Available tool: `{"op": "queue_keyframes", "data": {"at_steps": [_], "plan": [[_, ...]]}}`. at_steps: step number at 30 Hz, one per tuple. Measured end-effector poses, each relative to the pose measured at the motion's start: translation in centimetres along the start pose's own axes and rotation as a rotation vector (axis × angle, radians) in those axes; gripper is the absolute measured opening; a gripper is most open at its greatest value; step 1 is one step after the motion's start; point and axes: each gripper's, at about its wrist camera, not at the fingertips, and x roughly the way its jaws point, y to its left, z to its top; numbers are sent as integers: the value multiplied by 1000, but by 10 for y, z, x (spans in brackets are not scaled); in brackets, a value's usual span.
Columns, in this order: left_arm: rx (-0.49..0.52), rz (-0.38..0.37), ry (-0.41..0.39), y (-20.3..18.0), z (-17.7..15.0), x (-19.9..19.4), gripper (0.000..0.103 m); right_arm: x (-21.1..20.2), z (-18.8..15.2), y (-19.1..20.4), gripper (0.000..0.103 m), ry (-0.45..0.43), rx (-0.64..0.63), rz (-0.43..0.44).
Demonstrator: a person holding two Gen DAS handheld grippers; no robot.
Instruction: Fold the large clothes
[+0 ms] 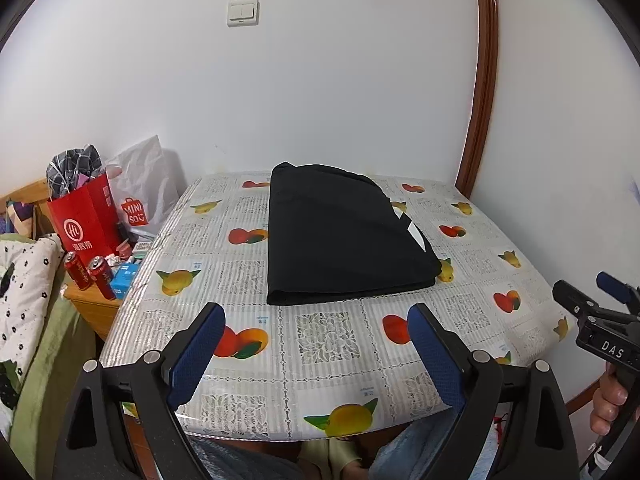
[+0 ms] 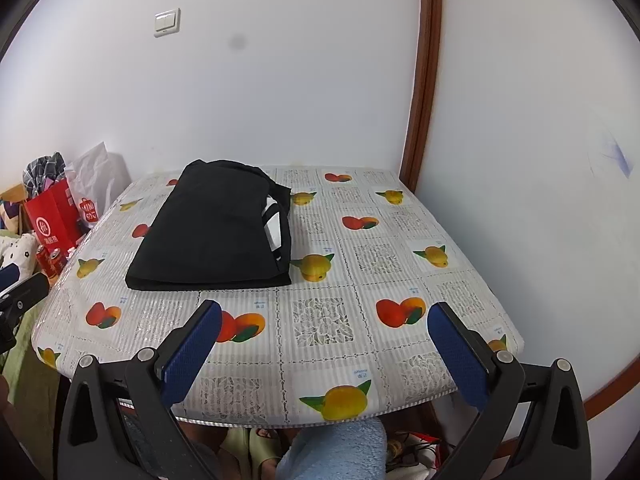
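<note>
A black garment [image 1: 344, 236] lies folded into a thick rectangle on the fruit-print tablecloth [image 1: 320, 344], towards the table's far side; a bit of white shows at its right edge. It also shows in the right wrist view [image 2: 216, 228]. My left gripper [image 1: 316, 320] is open and empty, held above the table's near edge, short of the garment. My right gripper [image 2: 324, 320] is open and empty, also above the near edge, to the right of the left one; it also shows at the right of the left wrist view [image 1: 588, 288].
A white wall stands behind the table, with a brown door frame [image 1: 480, 120] at the right. Left of the table, a low wooden stand holds a red paper bag [image 1: 86, 224], a white bag [image 1: 140, 188], two red cans [image 1: 90, 274] and a blue box.
</note>
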Motion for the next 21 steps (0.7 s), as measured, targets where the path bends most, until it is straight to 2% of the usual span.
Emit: {"op": "queue_keyframes", "data": {"at_steps": [21], "plan": [[4,8,6,-2,-1,2,92,5,-1,-1,101,14,-7,-6]]}}
